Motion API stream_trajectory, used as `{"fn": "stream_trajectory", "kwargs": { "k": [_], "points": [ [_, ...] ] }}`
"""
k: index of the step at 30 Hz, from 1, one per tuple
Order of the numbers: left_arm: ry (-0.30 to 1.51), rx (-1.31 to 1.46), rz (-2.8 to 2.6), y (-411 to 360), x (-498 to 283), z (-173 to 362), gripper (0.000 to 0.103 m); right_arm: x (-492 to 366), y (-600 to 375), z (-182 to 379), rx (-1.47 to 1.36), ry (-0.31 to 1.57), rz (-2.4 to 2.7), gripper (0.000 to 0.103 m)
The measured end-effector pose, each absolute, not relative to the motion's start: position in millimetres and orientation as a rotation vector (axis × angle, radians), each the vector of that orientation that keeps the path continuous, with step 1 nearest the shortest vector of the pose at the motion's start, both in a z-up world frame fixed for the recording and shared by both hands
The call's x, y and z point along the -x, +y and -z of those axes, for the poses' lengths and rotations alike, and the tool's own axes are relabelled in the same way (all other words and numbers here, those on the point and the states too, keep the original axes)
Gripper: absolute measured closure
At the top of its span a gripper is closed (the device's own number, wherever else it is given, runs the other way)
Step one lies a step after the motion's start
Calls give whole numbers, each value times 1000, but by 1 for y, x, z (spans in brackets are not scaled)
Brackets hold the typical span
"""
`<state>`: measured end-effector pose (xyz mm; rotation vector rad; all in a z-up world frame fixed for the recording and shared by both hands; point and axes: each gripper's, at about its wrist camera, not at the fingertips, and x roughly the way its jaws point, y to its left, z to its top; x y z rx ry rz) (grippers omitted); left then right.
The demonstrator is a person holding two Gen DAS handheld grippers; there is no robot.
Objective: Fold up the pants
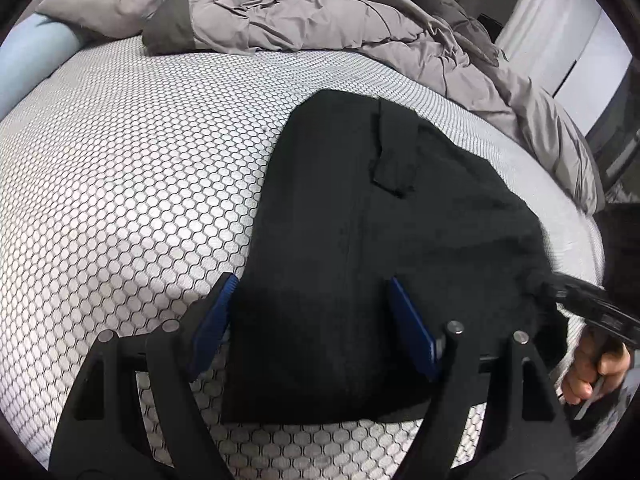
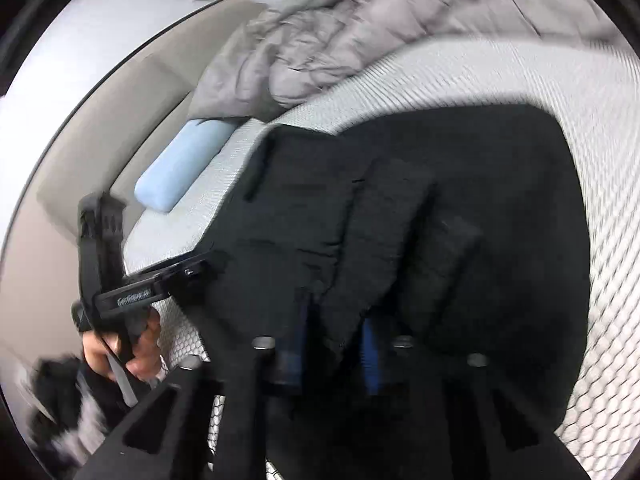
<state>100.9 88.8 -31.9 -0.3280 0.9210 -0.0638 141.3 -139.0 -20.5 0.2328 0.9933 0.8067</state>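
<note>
Black pants (image 1: 400,240) lie spread on the honeycomb-patterned mattress (image 1: 120,168), with a strap or belt loop sticking up near their far end. My left gripper (image 1: 310,300) is open over their near end: its left blue pad sits at the fabric's left edge and its right pad is over the middle. In the blurred right wrist view, my right gripper (image 2: 334,340) is shut on a bunched fold of the pants (image 2: 460,208), with fabric pinched between the blue pads. The right gripper (image 1: 560,286) also shows at the pants' right edge, held by a hand (image 1: 596,368).
A crumpled grey duvet (image 1: 320,12) fills the far side of the bed. A light blue bolster (image 1: 28,60) lies at the far left corner. White cupboard doors (image 1: 560,40) stand beyond the bed's right side. Bare mattress extends left of the pants.
</note>
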Motion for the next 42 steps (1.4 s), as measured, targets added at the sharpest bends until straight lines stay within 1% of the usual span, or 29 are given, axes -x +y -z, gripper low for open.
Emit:
{"fn": "stream_trajectory", "kwargs": {
  "k": [2,4,5,6,7,8,9,11,13,15,19,20,21,22,23,24,25,27,28,29,30,31,33,35,36,37,39,41,42],
  "points": [
    [888,326,84,89,-92,22,28,-121,-146,-6,-186,902,-814,94],
    [859,287,90,86,-87,13,28,-105,-154,-18,-146,853,-829,94],
    [854,263,86,85,-84,12,28,-104,-157,-12,-127,867,-806,94],
    [864,245,72,85,-85,14,28,-109,-161,4,-120,928,-746,94],
    [889,250,69,86,-87,19,28,-116,-162,23,-123,1007,-701,90],
    [917,268,61,88,-88,23,28,-121,-166,37,-157,1065,-700,89],
    [923,280,48,90,-88,23,28,-123,-173,40,-220,1066,-713,88],
    [906,295,43,92,-86,19,28,-122,-184,32,-289,1053,-736,76],
    [872,297,52,94,-84,12,28,-116,-198,22,-305,1033,-722,45],
    [873,296,30,98,-85,14,28,-117,-205,22,-349,1019,-736,33],
    [923,366,35,105,-99,31,29,-133,-203,44,-449,1073,-737,33],
    [925,377,45,106,-100,32,31,-138,-203,47,-452,1078,-727,33],
    [927,381,57,105,-103,32,36,-143,-200,49,-459,1066,-702,38],
    [929,382,72,104,-103,32,42,-145,-198,48,-454,1052,-680,64],
    [935,384,91,102,-102,32,43,-146,-193,42,-419,1030,-662,80],
    [940,383,110,98,-105,32,43,-144,-192,36,-396,1001,-677,87],
    [937,373,116,94,-104,31,43,-141,-193,28,-391,968,-693,89],
    [930,342,123,90,-102,29,43,-129,-194,12,-348,927,-702,89],
    [932,332,123,89,-101,29,43,-124,-193,9,-307,929,-699,87],
    [935,337,122,89,-101,29,43,-123,-192,11,-257,940,-680,85],
    [939,358,122,91,-101,31,43,-122,-186,19,-152,965,-619,77],
    [946,385,123,93,-103,33,43,-121,-183,30,-24,989,-500,77],
    [952,422,122,98,-100,35,43,-121,-189,34,-37,1005,-495,75],
    [951,430,124,101,-98,35,43,-119,-207,21,-135,980,-535,59],
    [951,430,122,101,-97,36,43,-118,-218,16,-176,956,-535,40],
    [953,430,124,98,-102,37,43,-118,-229,13,-198,936,-504,32],
    [949,401,123,92,-101,36,43,-129,-241,21,-231,968,-458,33],
    [945,353,112,82,-100,34,43,-144,-251,42,-340,1061,-472,48],
    [951,339,106,77,-98,33,43,-146,-254,47,-379,1078,-489,67]
  ]
}}
